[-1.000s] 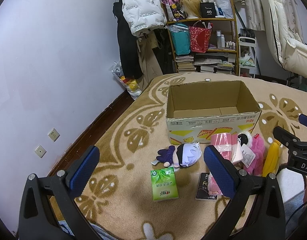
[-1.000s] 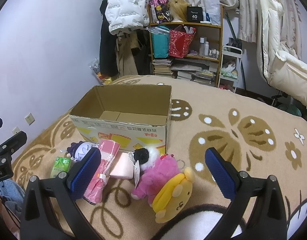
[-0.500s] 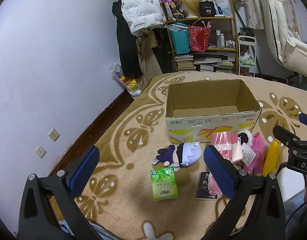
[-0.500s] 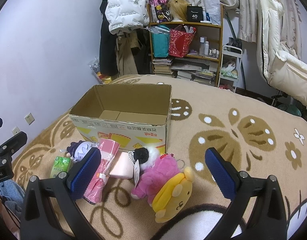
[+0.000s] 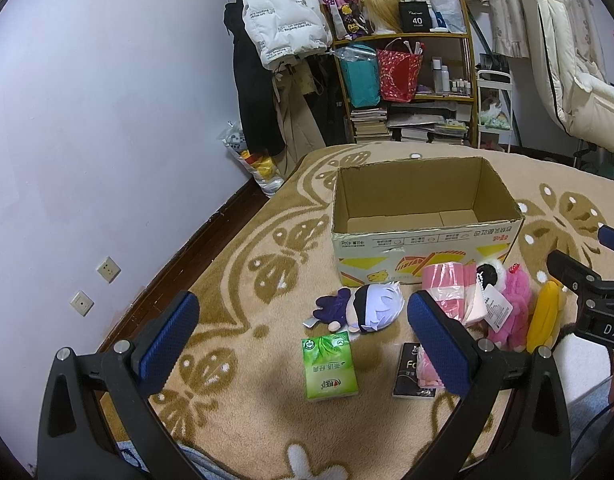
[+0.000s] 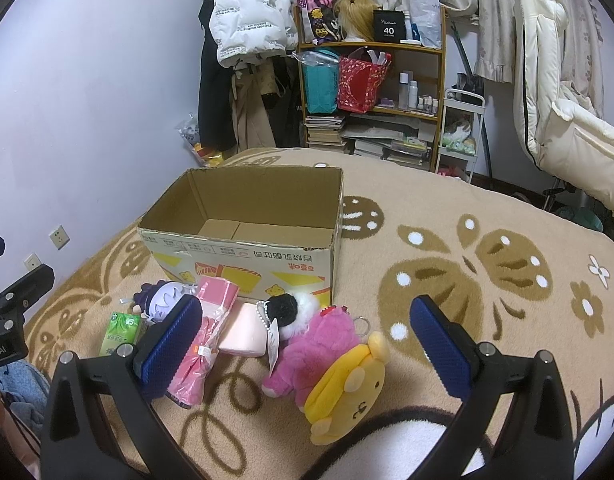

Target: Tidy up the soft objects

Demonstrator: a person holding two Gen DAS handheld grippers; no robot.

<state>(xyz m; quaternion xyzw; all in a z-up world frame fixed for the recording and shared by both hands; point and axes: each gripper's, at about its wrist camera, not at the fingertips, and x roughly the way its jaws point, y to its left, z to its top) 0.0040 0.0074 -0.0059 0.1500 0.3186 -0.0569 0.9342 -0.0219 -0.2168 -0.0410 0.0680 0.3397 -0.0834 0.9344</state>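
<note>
You have not put anything away yet: the box stands open on the rug and, as far as both views show, its floor is bare cardboard. Everything soft lies in a row just in front of its near wall. From your left: the tissue pack, the doll with pale hair lying on its side, the pink pack, a pale pink pad tucked beside it, the black-and-white pompom, the pink plush and the yellow plush, which leans against the pink one. A dark booklet lies by the pink pack; I'd judge it not soft. Your left gripper hangs above the tissue pack and doll with fingers spread wide, holding nothing. Your right gripper hovers over the two plush toys, likewise spread and empty. So the whole job is left: each item needs lifting into the box.
</note>
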